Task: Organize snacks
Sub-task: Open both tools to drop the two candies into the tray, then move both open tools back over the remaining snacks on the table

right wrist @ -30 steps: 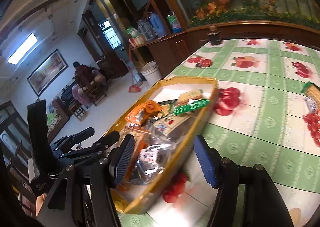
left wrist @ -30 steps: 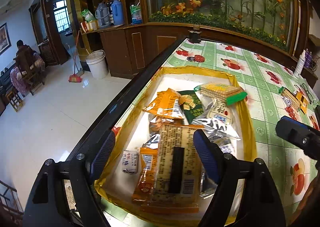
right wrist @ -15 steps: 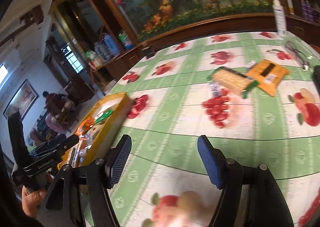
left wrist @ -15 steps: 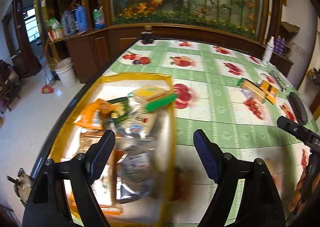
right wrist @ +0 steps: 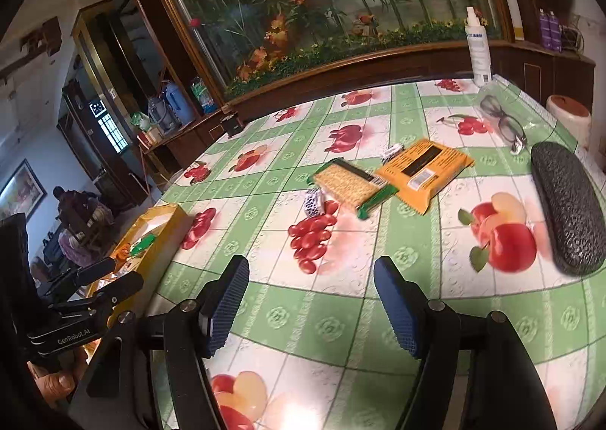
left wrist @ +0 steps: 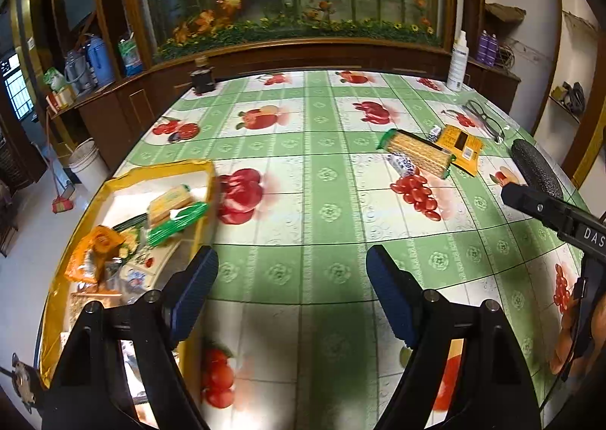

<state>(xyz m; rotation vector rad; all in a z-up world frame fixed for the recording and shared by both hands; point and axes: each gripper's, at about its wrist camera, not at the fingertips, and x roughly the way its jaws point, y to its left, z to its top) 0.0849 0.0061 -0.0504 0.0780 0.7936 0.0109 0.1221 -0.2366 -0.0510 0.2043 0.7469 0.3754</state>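
Note:
A yellow tray holding several snack packs sits at the table's left edge; it also shows in the right wrist view. Loose on the table lie a green-edged cracker pack, an orange flat pack and a small blue-white candy. My left gripper is open and empty, just right of the tray. My right gripper is open and empty, well short of the loose packs.
A black glasses case lies at the right edge, with spectacles and a white spray bottle behind it. A small dark jar stands at the table's far left corner. A wooden cabinet with a floral panel backs the table.
Both grippers have swung right, away from over the tray toward the middle of the table. The loose packs on the right have come into view. Both stay open and empty.

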